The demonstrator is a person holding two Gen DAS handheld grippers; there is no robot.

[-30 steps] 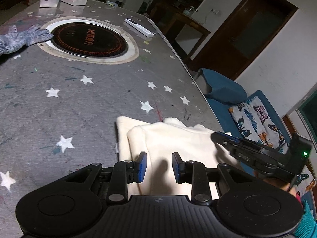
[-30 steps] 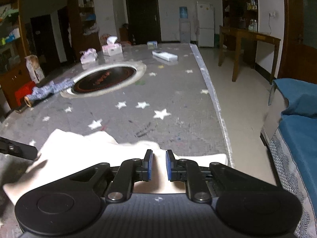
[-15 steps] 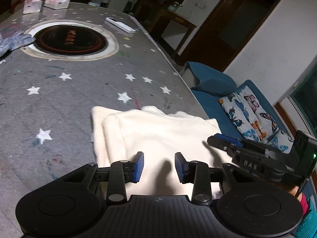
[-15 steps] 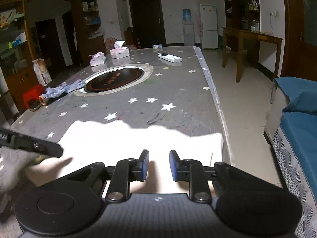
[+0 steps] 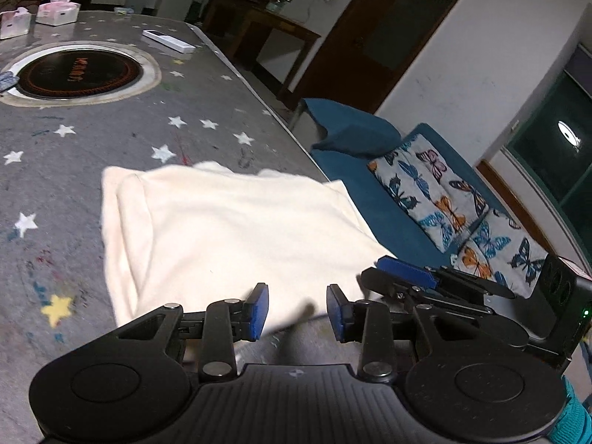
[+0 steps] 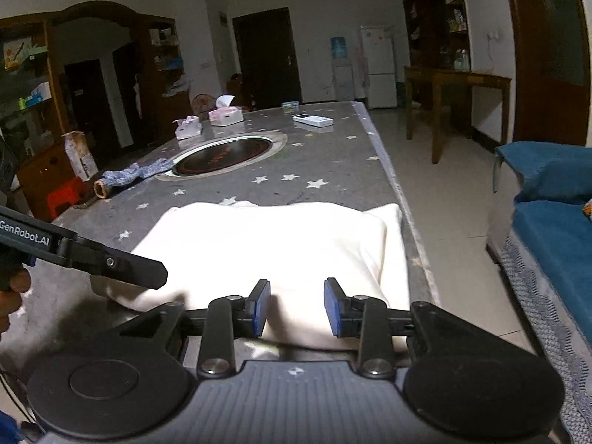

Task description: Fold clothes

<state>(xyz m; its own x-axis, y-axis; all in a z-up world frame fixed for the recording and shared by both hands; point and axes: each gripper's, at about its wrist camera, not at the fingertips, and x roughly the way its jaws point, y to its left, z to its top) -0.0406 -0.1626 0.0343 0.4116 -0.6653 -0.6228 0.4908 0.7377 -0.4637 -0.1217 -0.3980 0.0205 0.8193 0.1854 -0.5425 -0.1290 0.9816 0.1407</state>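
Just ahead of both hand-held grippers, left [image 5: 296, 312] and right [image 6: 296, 307], each spread, gripping nothing: cream garment [image 5: 236, 229] folded. We risk snagging it; right edge near surface [image 6: 333, 162] rim could slide off.

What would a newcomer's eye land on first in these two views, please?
The cream garment, folded flat at the near right edge of the star-patterned table, glows against the dim room. Both tongs stand open just short of its near edge, left and right. Farther back, a dark round cooktop sits in the tabletop.
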